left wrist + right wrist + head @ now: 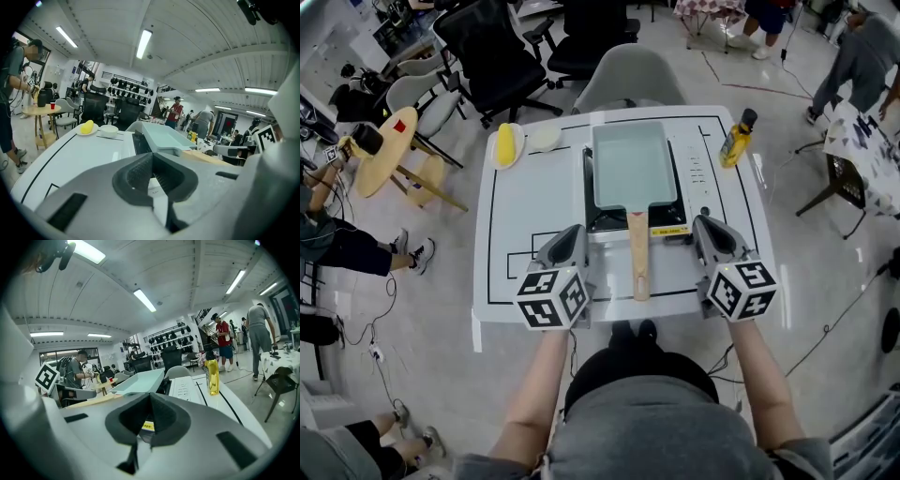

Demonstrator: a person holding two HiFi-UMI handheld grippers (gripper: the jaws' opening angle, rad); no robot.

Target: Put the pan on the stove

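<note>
**Pan found seated on stove; both grippers shut and empty**

At the far left of the white table (525, 216) stood a plate (518, 152) carrying a yellow food item (504, 143). A small white bowl (545, 140) sat just beside it. Neither plays any part in the task.

The left gripper (572, 232) was at the near edge of the table, left of the stove. Its jaws were pressed together with nothing between them.

At the centre, the rectangular pale-blue pan (630, 167) sat on the portable gas stove (672, 225), its body covering the burner. Its wooden handle (638, 258) pointed toward the near edge and lay between the two grippers, touched by neither.

The right gripper (703, 225) mirrored the left, just right of the handle. Its jaws were fully closed and it held nothing.

At the far right stood a bottle of yellow oil (735, 139), upright and well apart from the pan.

Assessment: placement appeared complete. The pan was on the stove, looked level in both gripper views, and had been released. No step seemed outstanding, beyond possibly drawing the grippers back from the table.
</note>
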